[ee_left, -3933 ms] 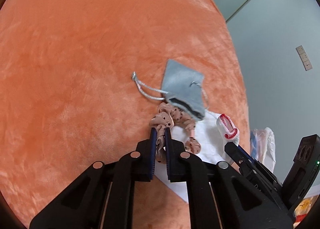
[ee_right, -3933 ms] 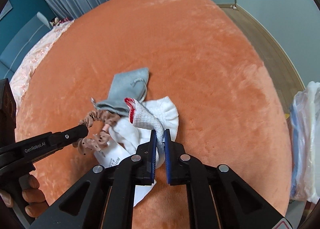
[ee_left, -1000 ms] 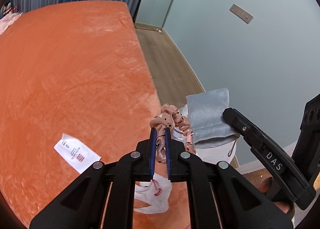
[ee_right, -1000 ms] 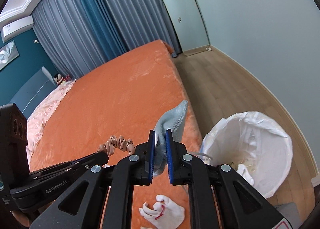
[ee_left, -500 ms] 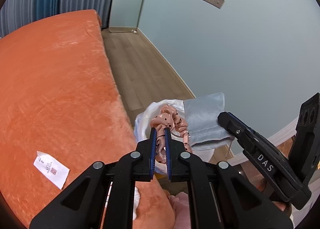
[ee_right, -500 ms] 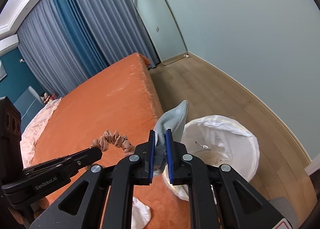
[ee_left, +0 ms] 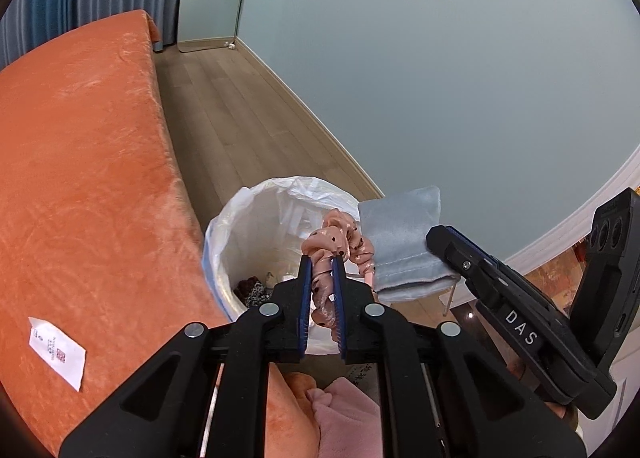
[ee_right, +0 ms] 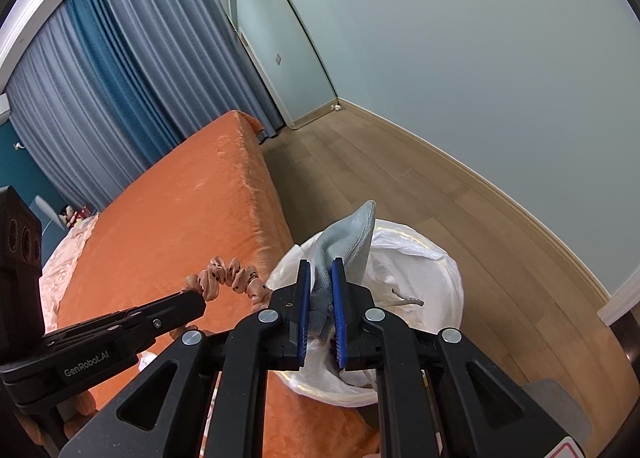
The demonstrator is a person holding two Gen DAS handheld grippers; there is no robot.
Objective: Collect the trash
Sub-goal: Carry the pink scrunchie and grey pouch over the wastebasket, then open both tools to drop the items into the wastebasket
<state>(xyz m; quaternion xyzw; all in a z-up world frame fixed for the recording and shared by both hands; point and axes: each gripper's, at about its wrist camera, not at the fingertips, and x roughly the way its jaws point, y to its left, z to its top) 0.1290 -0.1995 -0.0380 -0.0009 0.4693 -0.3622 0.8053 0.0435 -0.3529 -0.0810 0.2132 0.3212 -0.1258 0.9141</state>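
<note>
I hold my left hand-held gripper over the trash bin. Its two blue fingers pinch a pink scrunchie with dark dots. The scrunchie hangs above the open bin, near the bin's right side. The bin has a white bag in it, and I can see some dark stuff at the bottom.

My right hand-held gripper pinches a gray cloth pouch. In the right wrist view the pouch sticks up over the bin, and a thin cord hangs beside it. In the left wrist view the pouch is just right of the scrunchie.

The bin stands on the wood floor, right next to the orange bed. A small white paper tag lies on the bed, at the near left. Blue curtains hang far behind the bed.
</note>
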